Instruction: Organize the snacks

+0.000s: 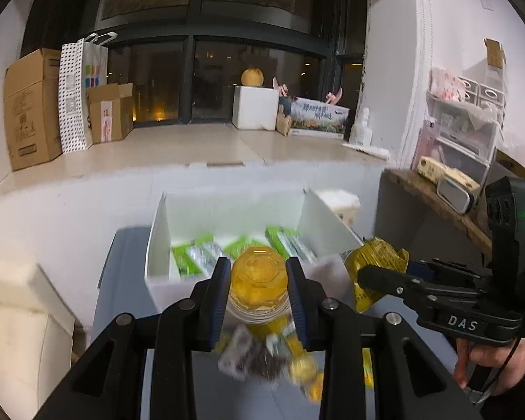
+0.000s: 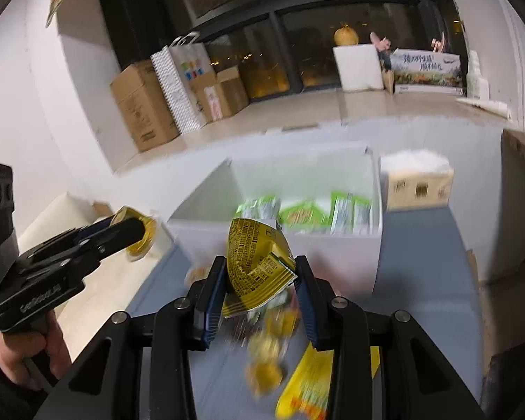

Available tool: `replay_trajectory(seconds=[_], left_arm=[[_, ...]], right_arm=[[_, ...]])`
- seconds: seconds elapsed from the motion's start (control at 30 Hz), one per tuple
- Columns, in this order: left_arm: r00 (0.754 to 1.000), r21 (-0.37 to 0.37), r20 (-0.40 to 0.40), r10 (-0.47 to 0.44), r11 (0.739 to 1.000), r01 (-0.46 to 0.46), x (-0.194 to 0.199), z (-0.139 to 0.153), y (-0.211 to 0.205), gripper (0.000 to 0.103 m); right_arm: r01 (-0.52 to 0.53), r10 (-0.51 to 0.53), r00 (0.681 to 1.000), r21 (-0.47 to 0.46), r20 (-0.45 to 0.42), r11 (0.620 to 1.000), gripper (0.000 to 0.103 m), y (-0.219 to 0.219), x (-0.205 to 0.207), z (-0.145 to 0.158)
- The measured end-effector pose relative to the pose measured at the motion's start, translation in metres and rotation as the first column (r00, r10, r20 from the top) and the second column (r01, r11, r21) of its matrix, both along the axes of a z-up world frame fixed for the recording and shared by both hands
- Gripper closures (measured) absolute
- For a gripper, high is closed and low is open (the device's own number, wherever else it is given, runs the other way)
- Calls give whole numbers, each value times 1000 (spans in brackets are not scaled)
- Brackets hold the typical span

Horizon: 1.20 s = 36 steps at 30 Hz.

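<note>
Cardboard boxes, dotted paper bag

blurred: I can't identify the loose snacks on the blue table beneath my left gripper | green packets in white box: print unreadable | yellow packet beside those snacks: cut off by my right gripper's finger

A lived-in home room is indicated: cardboard boxes and a shopping bag stacked on a window ledge, dark window behind, drawer organisers crammed alongside.
</note>
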<state>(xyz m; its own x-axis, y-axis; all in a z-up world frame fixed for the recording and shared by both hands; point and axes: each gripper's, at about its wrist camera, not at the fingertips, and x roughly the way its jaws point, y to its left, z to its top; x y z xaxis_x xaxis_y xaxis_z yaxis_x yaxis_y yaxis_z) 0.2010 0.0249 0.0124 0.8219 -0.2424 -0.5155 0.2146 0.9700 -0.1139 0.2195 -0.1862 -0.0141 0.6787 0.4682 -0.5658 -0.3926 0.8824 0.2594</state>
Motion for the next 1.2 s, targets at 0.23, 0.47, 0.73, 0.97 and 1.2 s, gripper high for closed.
replay_trajectory(seconds=[0.23, 0.47, 0.73, 0.97, 1.2], left_arm=[[999, 0, -5, 45, 999, -45, 76, 5, 13, 67], [996, 87, -34, 87, 993, -84, 99, -20, 5, 0], [994, 89, -49, 95, 992, -90, 93, -19, 6, 0], [994, 79, -45, 95, 993, -92, 66, -9, 5, 0], [997, 85, -22, 76, 994, -74, -12, -11, -1, 0]], right_arm=[[66, -66, 998, -36, 3, 997, 61, 0, 81, 9], [167, -167, 986, -29, -20, 986, 0, -14, 102, -4], [146, -147, 989, -14, -33, 989, 0, -21, 89, -1], [111, -111, 994, -12, -15, 994, 0, -20, 56, 10], [48, -47, 999, 16, -18, 999, 0, -34, -18, 3]])
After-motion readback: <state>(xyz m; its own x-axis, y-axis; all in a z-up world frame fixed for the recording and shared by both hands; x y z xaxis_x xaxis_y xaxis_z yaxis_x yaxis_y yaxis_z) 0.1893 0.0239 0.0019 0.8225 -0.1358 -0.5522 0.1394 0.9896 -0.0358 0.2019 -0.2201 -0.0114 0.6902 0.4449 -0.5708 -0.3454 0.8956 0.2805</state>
